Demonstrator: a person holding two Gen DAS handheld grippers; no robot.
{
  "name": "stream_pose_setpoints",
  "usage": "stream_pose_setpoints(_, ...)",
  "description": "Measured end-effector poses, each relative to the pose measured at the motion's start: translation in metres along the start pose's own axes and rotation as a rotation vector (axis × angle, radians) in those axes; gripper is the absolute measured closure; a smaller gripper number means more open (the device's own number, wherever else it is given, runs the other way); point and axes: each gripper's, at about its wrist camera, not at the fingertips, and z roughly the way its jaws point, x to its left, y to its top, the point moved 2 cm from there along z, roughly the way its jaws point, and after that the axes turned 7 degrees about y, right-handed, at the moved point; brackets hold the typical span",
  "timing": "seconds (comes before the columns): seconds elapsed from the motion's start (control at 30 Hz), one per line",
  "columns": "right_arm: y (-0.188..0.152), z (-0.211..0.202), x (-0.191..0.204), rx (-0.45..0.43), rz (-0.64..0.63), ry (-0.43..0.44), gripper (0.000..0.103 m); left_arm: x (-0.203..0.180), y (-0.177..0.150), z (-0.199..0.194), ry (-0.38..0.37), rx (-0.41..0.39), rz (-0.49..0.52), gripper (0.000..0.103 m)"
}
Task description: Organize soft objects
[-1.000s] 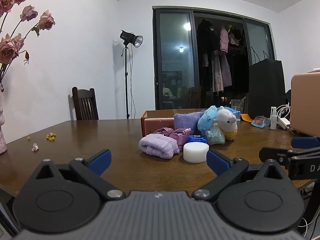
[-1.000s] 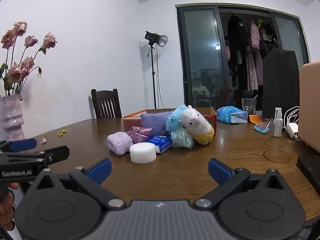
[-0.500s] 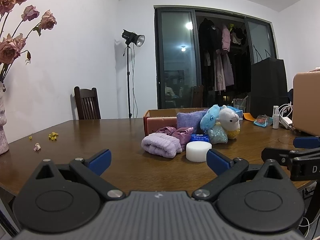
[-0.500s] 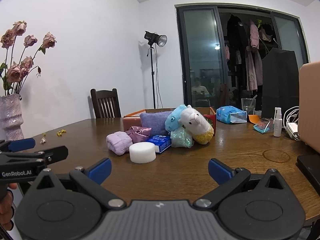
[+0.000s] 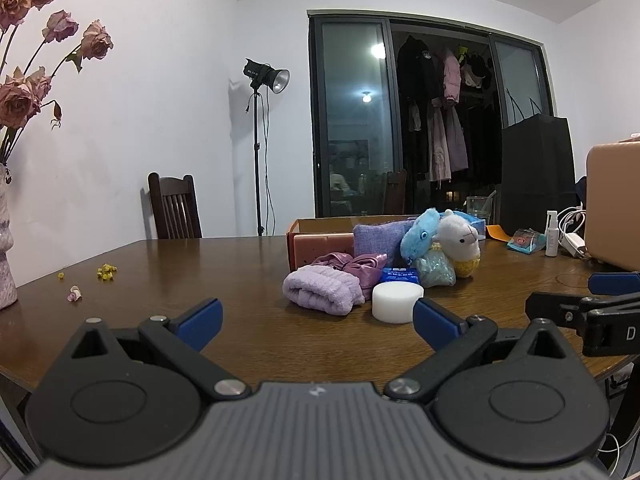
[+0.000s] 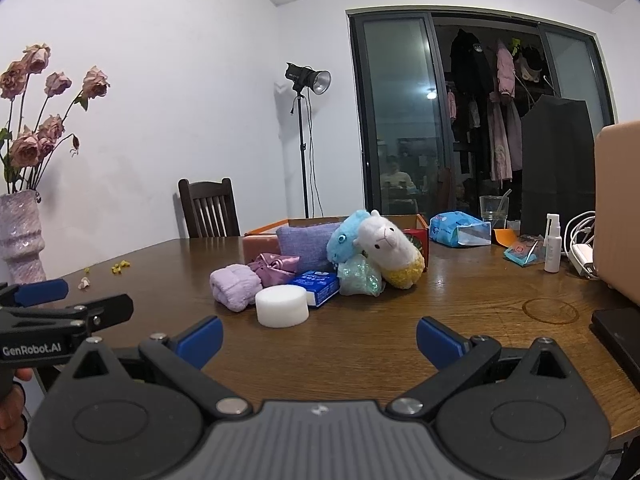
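Observation:
A heap of soft things lies mid-table: a rolled lilac towel (image 5: 320,294), a white round sponge (image 5: 397,302), a shiny purple pouch (image 5: 356,266), a purple cushion (image 5: 378,238), a blue plush (image 5: 418,234) and a white alpaca plush (image 5: 460,246), in front of an orange cardboard box (image 5: 316,236). My left gripper (image 5: 316,320) is open and empty, short of the towel and sponge. My right gripper (image 6: 320,338) is open and empty too, just before the sponge (image 6: 282,305), with the towel (image 6: 234,286) and alpaca (image 6: 390,252) beyond it.
A blue tissue pack (image 6: 316,282) and a teal bead bag (image 6: 360,278) lie in the heap. A vase of dried roses (image 6: 22,236) stands far left. A spray bottle (image 6: 552,244), cables, a tan case (image 6: 618,208) and a dark chair (image 6: 210,208) ring the table.
Both views shifted only slightly; the left view drifted a little so the heap sits a bit further right. Both grippers stayed open and nothing on the table moved.

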Motion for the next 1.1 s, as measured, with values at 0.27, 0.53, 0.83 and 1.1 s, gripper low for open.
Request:
stream_pose_setpoints(0.27, -0.0003, -0.0003, -0.0001, 0.000, -0.001, 0.003, 0.000, -0.0005, -0.0007, 0.0008, 0.002, 0.001, 0.000, 0.000)
stream_pose_setpoints(0.53, -0.0001, 0.0005, -0.0003, -0.004, 0.000, -0.001, 0.000, 0.0000, -0.0004, 0.0012, 0.002, 0.002, 0.000, 0.000)
stream_pose_setpoints(0.83, -0.0001, -0.0014, -0.0012, -0.016, 0.004, -0.010, 0.000, 0.0000, -0.0002, 0.0012, 0.005, 0.000, -0.001, 0.000)
stream_pose_setpoints(1.1, -0.0001, -0.0015, -0.0014, -0.015, 0.002, -0.006, 0.000, 0.0001, -0.0003, 0.0019, 0.005, 0.003, -0.003, 0.000)
